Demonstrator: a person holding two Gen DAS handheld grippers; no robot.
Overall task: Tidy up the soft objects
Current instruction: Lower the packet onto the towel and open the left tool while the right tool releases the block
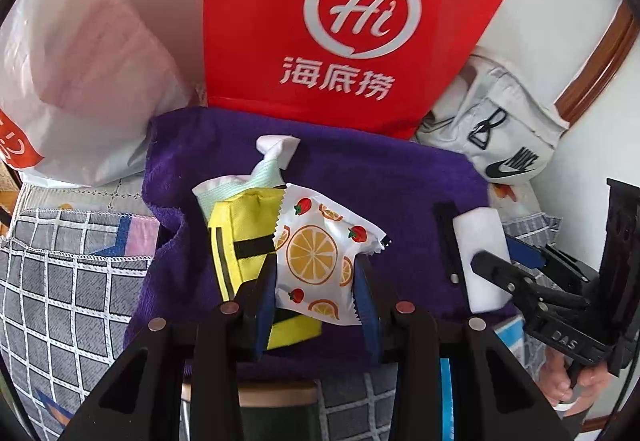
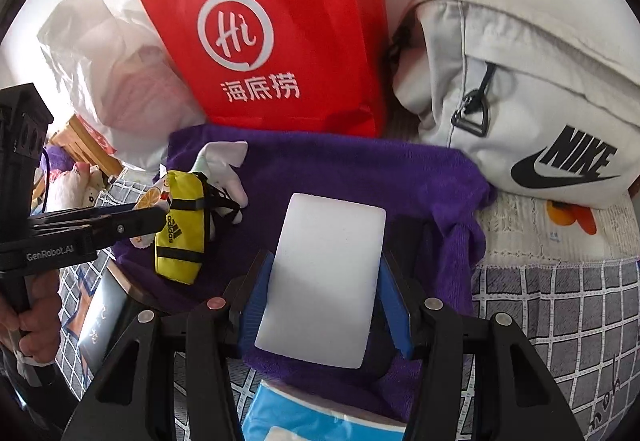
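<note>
The left gripper (image 1: 316, 281) clamped its fingers on a light, crinkly fruit-print packet (image 1: 320, 257) by its lower edge, while the right gripper (image 2: 324, 293) pinched a soft, squashy white sponge block (image 2: 324, 281) across its width.

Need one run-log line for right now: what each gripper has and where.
left gripper: shut on fruit-print packet | right gripper: shut on white sponge | both over purple towel | yellow pouch on towel

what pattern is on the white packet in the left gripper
Orange slices and red strawberries on white, on the packet; clearest in the left wrist view.
</note>
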